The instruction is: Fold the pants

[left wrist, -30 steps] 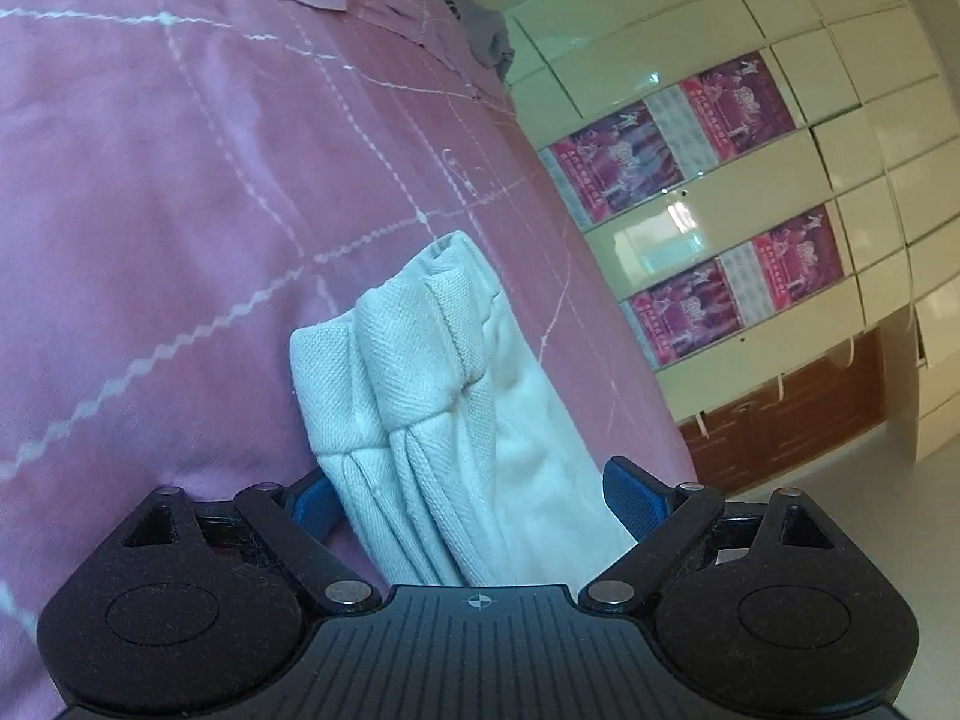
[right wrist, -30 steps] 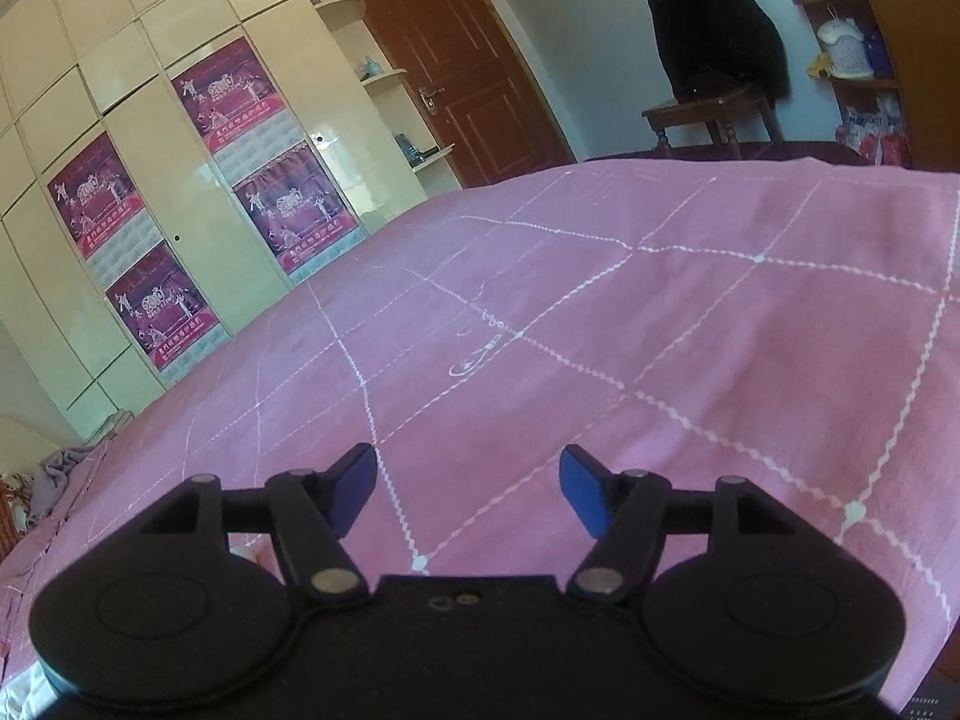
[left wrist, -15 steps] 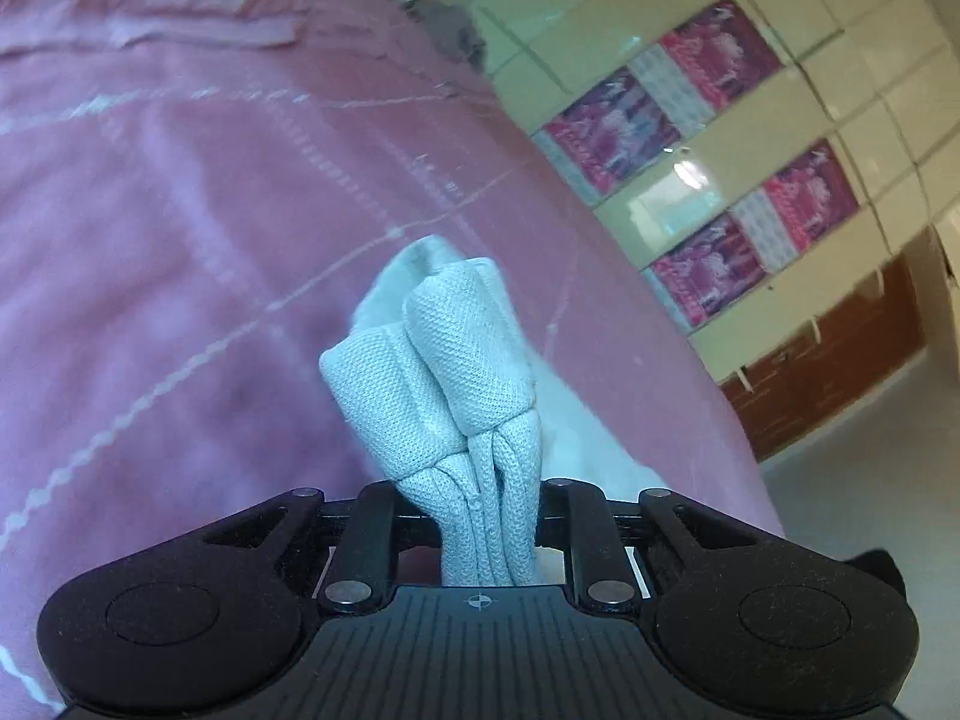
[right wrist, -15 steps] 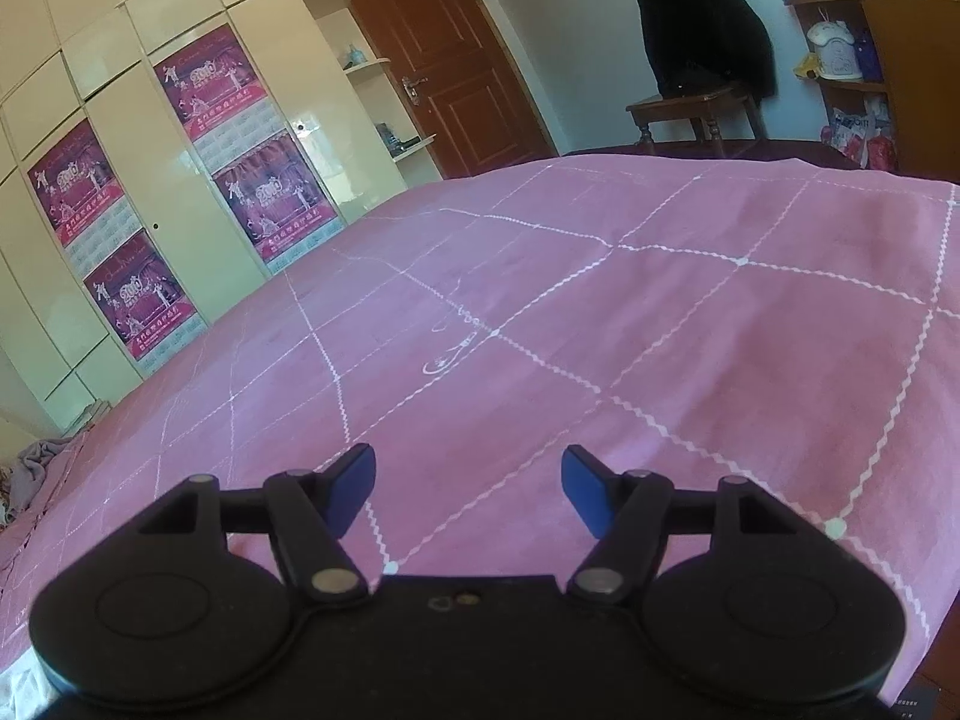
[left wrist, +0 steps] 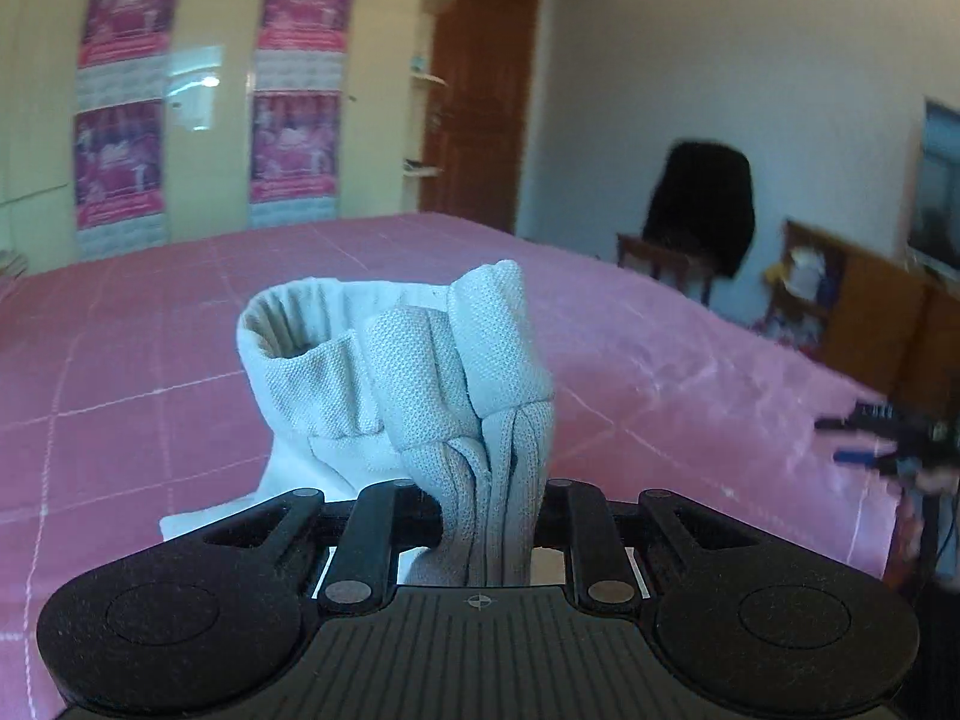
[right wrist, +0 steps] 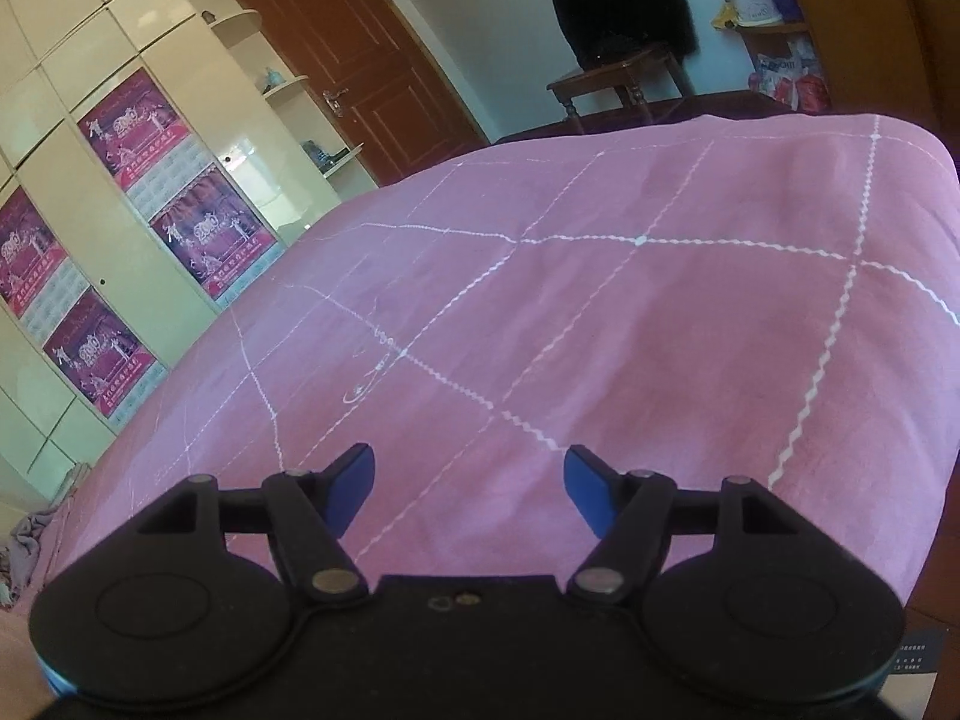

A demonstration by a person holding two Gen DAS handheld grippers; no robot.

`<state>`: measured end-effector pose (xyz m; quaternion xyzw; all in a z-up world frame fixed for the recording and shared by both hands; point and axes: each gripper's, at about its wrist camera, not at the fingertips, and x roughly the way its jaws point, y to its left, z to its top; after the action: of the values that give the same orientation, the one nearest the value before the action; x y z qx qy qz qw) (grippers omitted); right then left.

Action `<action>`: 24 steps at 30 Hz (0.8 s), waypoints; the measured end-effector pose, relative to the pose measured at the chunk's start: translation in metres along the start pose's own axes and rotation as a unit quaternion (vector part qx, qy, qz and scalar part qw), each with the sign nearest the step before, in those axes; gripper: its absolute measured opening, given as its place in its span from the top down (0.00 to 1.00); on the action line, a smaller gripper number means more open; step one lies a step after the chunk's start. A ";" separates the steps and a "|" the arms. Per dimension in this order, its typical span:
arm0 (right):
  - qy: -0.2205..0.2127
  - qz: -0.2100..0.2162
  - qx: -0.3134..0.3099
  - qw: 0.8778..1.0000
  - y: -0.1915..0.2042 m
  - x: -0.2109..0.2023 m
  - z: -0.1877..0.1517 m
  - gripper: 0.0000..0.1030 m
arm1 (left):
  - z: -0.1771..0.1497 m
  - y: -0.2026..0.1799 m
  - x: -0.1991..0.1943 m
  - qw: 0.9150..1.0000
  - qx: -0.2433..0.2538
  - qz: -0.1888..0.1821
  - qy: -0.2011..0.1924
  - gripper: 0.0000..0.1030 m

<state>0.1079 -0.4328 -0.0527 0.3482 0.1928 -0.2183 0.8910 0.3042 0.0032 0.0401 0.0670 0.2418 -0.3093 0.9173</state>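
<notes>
Above the pink bedspread [left wrist: 150,360], the left gripper [left wrist: 489,516] is clamped on a bunched fold of the white pants [left wrist: 408,372]: its two black arms stand close together with several layers of ribbed waistband fabric pinched between them. Part of the garment rises above the jaws, where the elastic waistband curls open toward the camera, and another part trails down to the lower left onto the bed. Toward the bed's right edge in this view, a blurred dark tool with a blue tip, apparently the other gripper, sits over the cover. Seen from its own camera, the right gripper [right wrist: 469,480] hovers over the bed's near edge with its blue-padded fingers [right wrist: 354,483] spread well apart and only bare quilted cover between them. White zigzag stitching crosses the bedspread in a diamond grid. Beyond the bed's far left edge stands a cream wardrobe [right wrist: 78,48] bearing magenta posters [right wrist: 207,240], next to a brown wooden door [right wrist: 354,54]. Past the far right corner are a wooden chair [right wrist: 624,78] draped with a black garment and a shelf unit [right wrist: 774,30] holding small items.
</notes>
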 end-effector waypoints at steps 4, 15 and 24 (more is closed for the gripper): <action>0.002 0.017 0.028 0.999 -0.015 -0.002 0.004 0.31 | -0.008 -0.065 0.025 0.990 0.123 -0.011 0.066 0.82; 0.019 0.045 0.057 0.997 -0.022 0.003 0.005 0.31 | -0.057 -0.162 0.009 0.959 0.248 -0.016 0.134 0.72; 0.017 0.049 0.071 0.996 -0.022 0.000 0.003 0.31 | -0.069 -0.140 -0.034 0.995 0.034 -0.055 0.073 0.20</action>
<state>0.0966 -0.4495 -0.0621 0.4230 0.1746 -0.1812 0.8705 0.1693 -0.0718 0.0004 0.1072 0.3012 -0.3617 0.8758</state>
